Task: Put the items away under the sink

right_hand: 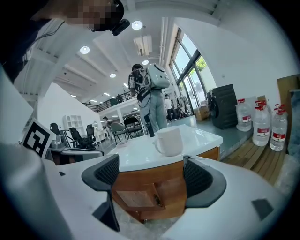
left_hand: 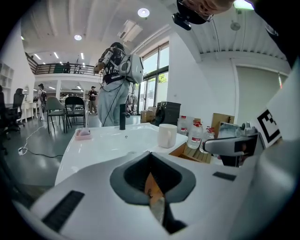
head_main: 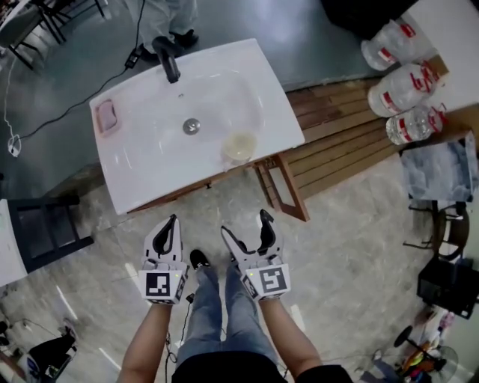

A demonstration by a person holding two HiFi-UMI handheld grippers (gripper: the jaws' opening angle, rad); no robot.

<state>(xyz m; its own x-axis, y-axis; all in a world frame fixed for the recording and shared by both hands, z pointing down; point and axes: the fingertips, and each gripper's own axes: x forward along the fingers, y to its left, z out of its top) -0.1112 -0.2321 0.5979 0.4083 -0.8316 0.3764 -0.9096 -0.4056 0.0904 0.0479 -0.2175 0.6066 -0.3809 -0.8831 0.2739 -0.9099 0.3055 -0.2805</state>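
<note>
A white sink top (head_main: 142, 161) stands on a wooden cabinet (head_main: 281, 187) just ahead of me. On its front right corner sits a white mug (head_main: 239, 146), which also shows in the left gripper view as the mug (left_hand: 167, 135) and in the right gripper view as the mug (right_hand: 169, 140). A pink soap dish (head_main: 107, 116) rests at the left rim and a black faucet (head_main: 168, 60) at the back. My left gripper (head_main: 171, 223) hovers before the cabinet front, shut and empty (left_hand: 152, 187). My right gripper (head_main: 245, 224) is open and empty, with the cabinet's wooden front (right_hand: 150, 187) seen between its jaws.
Three large water bottles (head_main: 404, 75) lie on a wooden pallet deck (head_main: 344, 135) to the right. A dark chair (head_main: 45, 224) stands at the left. A person (head_main: 168, 19) stands behind the sink. Clutter and a black stool (head_main: 445, 280) sit at the far right.
</note>
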